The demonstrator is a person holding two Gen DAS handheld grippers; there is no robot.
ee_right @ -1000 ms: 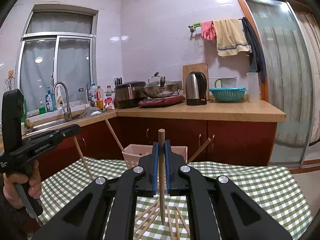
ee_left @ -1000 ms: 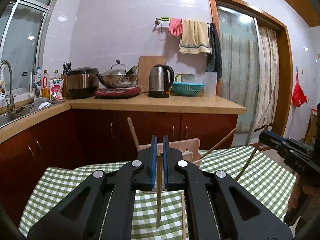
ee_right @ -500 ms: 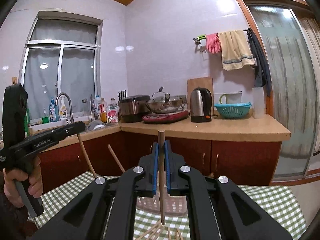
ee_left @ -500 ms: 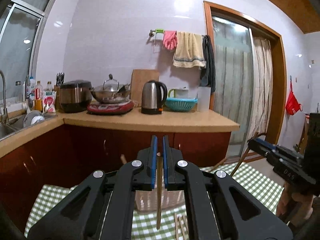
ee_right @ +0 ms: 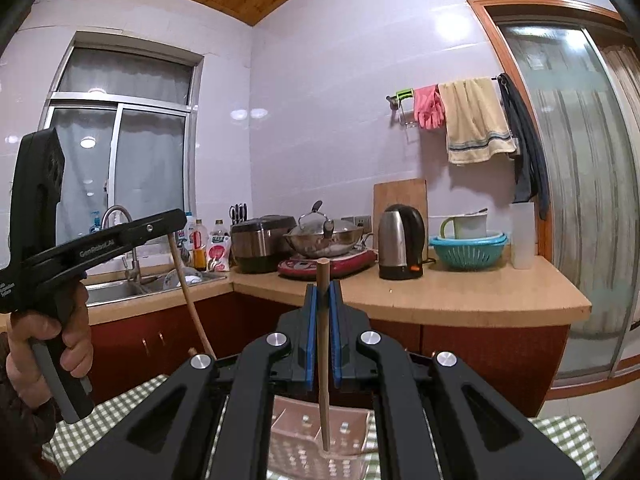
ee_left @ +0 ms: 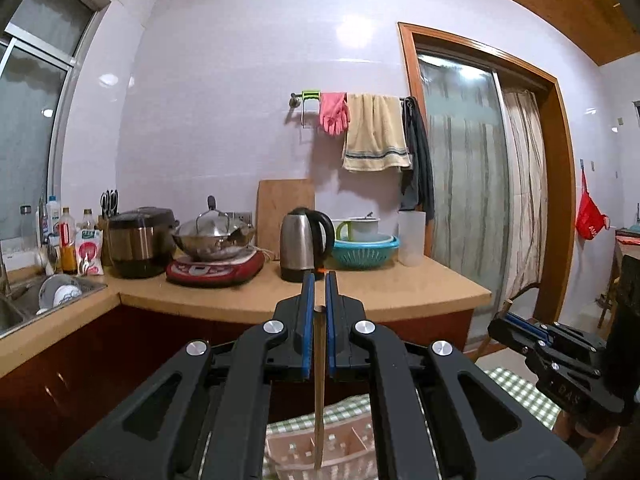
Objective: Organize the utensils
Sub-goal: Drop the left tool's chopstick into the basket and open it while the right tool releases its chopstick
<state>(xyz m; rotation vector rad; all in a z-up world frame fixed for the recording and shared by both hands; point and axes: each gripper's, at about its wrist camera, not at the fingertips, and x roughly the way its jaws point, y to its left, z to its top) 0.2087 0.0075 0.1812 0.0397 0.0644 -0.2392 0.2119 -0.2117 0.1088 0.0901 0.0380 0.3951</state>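
Chopsticks are what both hands carry, one apiece. The left gripper [ee_left: 317,300] is clamped tight on a wooden chopstick [ee_left: 318,392] that hangs straight down between its blue pads, tip aimed at the pink slotted utensil basket [ee_left: 344,454] below. The right gripper [ee_right: 323,300] pinches a second chopstick [ee_right: 324,360] the same way, upright, its blunt end poking above the jaws and its thin end over a compartment of the same basket [ee_right: 304,440]. Holding each stick vertical likely serves the drop: a narrow end entering a narrow slot needs no tilting. The basket stands on the green checked tablecloth [ee_right: 560,436], in front of the kitchen counter [ee_right: 460,300]. In the right wrist view the person's left hand [ee_right: 60,340] grips its tool's handle, its chopstick slanting down toward the basket. Neither stick is in a slot yet; lowering is the step I judge to be pending.
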